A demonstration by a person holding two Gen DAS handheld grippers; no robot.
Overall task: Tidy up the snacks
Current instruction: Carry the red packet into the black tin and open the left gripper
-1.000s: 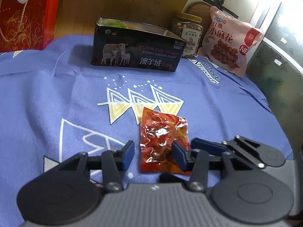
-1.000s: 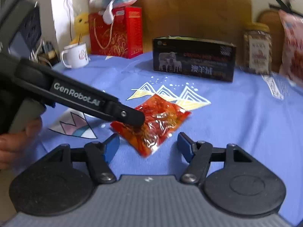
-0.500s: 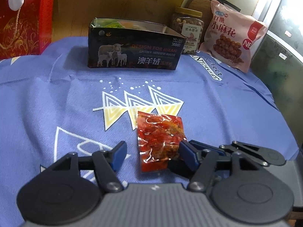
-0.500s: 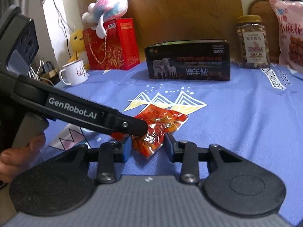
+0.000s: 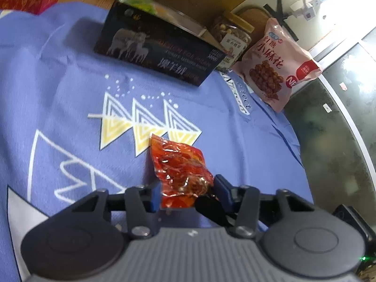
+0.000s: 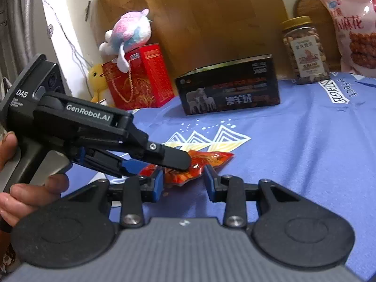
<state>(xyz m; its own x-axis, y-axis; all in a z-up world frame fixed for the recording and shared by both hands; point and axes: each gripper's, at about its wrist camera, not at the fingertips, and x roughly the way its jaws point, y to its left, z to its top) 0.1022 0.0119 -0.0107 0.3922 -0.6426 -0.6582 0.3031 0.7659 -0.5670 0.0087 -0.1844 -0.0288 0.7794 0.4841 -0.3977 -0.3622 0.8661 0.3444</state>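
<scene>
A red crinkly snack packet (image 5: 181, 169) lies on the blue cloth (image 5: 70, 89). My left gripper (image 5: 185, 192) is shut on its near end, blue pads on both sides. In the right wrist view the packet (image 6: 206, 162) lies ahead of my right gripper (image 6: 183, 182). The right jaws stand a little apart around the packet's near corner and do not clearly press it. The left gripper's black finger (image 6: 171, 158) lies over the packet there. A dark open box with sheep printed on it (image 5: 157, 51) stands at the back of the cloth, some packets inside.
A jar of nuts (image 6: 303, 51) and a pink snack bag (image 5: 277, 63) stand right of the box. A red gift bag (image 6: 138, 77) with a plush toy (image 6: 129, 33) stands at the left. The cloth ends at a dark surface (image 5: 329, 141) on the right.
My left gripper has closed on the packet's near end and tilted. My right jaws, closer together half a second ago, have opened somewhat.
</scene>
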